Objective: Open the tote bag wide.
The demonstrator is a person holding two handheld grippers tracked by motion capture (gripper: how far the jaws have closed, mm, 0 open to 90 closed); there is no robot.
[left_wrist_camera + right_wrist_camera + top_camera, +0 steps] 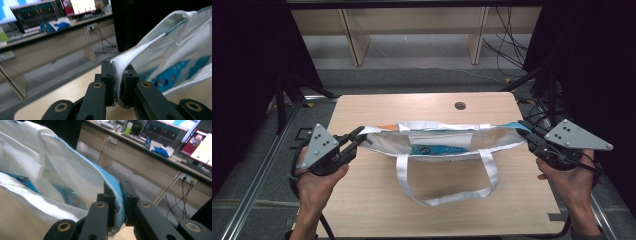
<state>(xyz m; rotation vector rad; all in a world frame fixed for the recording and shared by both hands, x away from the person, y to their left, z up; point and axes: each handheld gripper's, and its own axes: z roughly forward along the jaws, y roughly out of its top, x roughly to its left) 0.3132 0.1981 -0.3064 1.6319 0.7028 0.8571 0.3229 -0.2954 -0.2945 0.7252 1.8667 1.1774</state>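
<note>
**Ana:** High view first: where is the bag (442,142) relative to the table (377,200)?

**Ben:** It hangs stretched sideways over the middle of the table, its mouth facing up. One long white handle (447,195) droops from the near side of the bag down onto the table top. The small round hole (460,105) in the table sits just beyond the bag.

**Ana:** And the left gripper (357,137)?

**Ben:** It is at the bag's left end. In the left gripper view its claw (119,82) is pressed together on the white woven edge of the bag (160,50); the cloth runs straight up between the two black pads, with no gap showing.

**Ana:** The right gripper (528,134)?

**Ben:** At the bag's right end, opposite the other one. In the right gripper view the claw (119,202) is pinching the bag's light blue hem (112,182), which is squeezed flat between the pads.

**Ana:** Anything inside the bag?

**Ben:** A blue printed packet (434,149) shows through the mouth, near the bag's middle. What it is I cannot tell.

**Ana:** Behind the bag?

**Ben:** Wooden desks (50,45) with lit screens (172,131), well apart from it
</note>
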